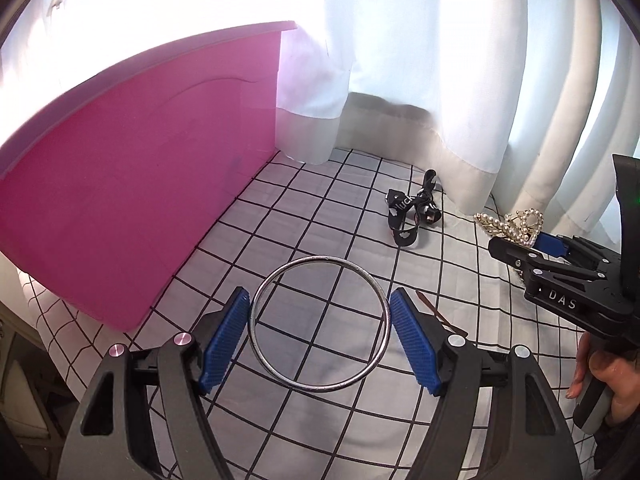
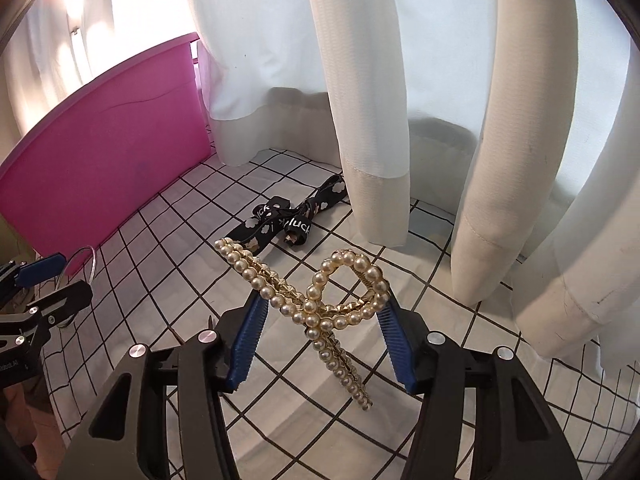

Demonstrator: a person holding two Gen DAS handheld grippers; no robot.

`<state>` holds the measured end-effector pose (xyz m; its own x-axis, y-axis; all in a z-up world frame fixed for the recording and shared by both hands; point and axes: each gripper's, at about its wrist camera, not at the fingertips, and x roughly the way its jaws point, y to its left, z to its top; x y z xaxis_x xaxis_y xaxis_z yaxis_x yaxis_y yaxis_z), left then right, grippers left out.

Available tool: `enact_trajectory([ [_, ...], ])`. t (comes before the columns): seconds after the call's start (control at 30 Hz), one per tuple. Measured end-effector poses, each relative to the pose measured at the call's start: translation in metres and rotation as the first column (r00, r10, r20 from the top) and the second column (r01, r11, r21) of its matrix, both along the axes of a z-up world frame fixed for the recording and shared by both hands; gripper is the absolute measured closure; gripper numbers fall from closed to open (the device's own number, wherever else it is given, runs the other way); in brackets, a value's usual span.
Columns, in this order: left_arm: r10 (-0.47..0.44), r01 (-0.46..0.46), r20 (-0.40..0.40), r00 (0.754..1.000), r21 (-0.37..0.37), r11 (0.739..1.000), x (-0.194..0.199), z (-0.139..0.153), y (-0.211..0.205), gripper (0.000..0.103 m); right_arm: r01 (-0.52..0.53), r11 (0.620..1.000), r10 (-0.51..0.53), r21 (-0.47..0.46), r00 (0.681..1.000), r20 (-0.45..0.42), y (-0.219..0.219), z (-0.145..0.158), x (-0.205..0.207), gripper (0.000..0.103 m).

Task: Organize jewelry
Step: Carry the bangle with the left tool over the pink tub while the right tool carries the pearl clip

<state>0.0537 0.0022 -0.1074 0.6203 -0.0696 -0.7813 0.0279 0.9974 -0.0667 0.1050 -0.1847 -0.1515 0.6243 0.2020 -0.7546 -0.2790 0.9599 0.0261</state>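
Note:
My left gripper [image 1: 320, 330] is shut on a silver bangle [image 1: 319, 324], its blue pads pressing the ring's two sides above the checked cloth. My right gripper [image 2: 320, 340] is shut on a gold pearl hair claw [image 2: 316, 306], held off the cloth. In the left wrist view the right gripper [image 1: 532, 246] shows at the right edge with the pearl claw [image 1: 516, 226] in its tips. In the right wrist view the left gripper's fingertip [image 2: 42, 268] and the bangle [image 2: 90, 262] show at the left edge. A pink box [image 1: 132, 208] stands at the left.
A black printed ribbon strap [image 1: 412, 216] lies on the white checked cloth [image 1: 320, 200] near the curtain; it also shows in the right wrist view [image 2: 288, 224]. White curtains [image 2: 400, 100] hang along the back and right. A thin brown stick [image 1: 440, 316] lies beside the left gripper's right finger.

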Motion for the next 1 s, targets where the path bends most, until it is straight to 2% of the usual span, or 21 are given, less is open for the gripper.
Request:
enact_trajectory([
  [0.3, -0.060, 0.063, 0.092, 0.994, -0.030, 0.998, -0.008, 0.061, 0.016, 0.033, 0.069, 0.997, -0.071, 0.027, 0.996, 0.058, 0.009, 0.058, -0.034, 0.049],
  [0.67, -0.077, 0.096, 0.245, 0.966, -0.067, 0.993, -0.005, 0.144, 0.056, 0.033, 0.070, 0.996, -0.080, 0.060, 0.981, 0.174, 0.051, 0.142, -0.067, 0.049],
  [0.83, -0.029, 0.050, 0.287, 0.957, -0.069, 0.996, 0.000, 0.169, 0.093, 0.033, 0.022, 0.996, -0.041, 0.083, 0.971, 0.234, 0.089, 0.173, -0.062, 0.049],
  [1.0, 0.035, -0.024, 0.303, 0.952, -0.042, 0.999, 0.005, 0.177, 0.137, 0.033, -0.058, 0.994, 0.033, 0.088, 0.964, 0.264, 0.135, 0.200, -0.052, 0.049],
])
